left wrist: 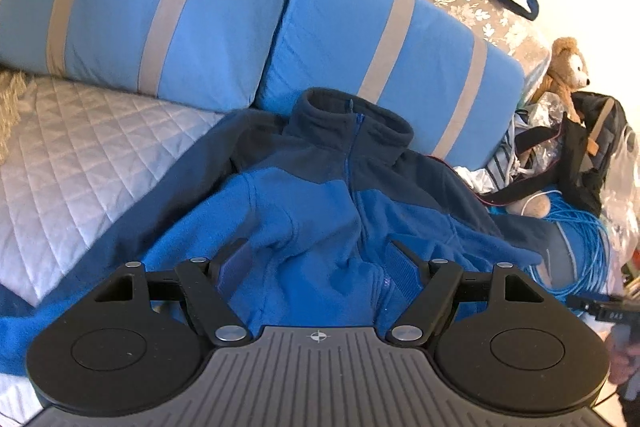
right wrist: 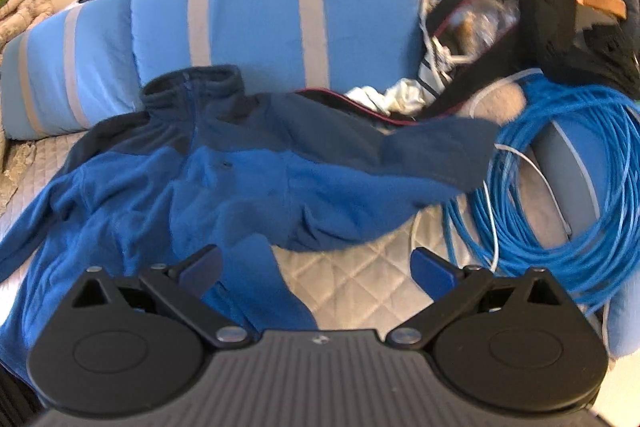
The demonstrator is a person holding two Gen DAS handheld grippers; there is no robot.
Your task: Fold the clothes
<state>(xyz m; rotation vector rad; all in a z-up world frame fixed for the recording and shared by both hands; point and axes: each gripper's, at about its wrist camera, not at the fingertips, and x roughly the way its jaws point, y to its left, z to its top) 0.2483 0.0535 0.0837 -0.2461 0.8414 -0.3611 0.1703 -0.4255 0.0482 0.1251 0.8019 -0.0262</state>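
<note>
Fleece jacket (left wrist: 320,203) lies spread mid-frame on quilted cover (left wrist: 80,155), collar toward pillows. Left gripper (left wrist: 318,259) spread, empty, over its lower front. Right gripper (right wrist: 316,267) spread, empty, by hem; risk: snags blue cable coil (right wrist: 560,187) at frame right w/ sleeve.

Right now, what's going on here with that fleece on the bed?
A person holds a pair of tongs in each hand over a blue fleece jacket spread on the quilted bed cover, collar toward the striped pillows. The left tongs are open above the jacket's front; the right tongs are open near its lower edge. Neither grips anything, and no fold is made yet. A coil of blue cable lies beside one sleeve.
</note>
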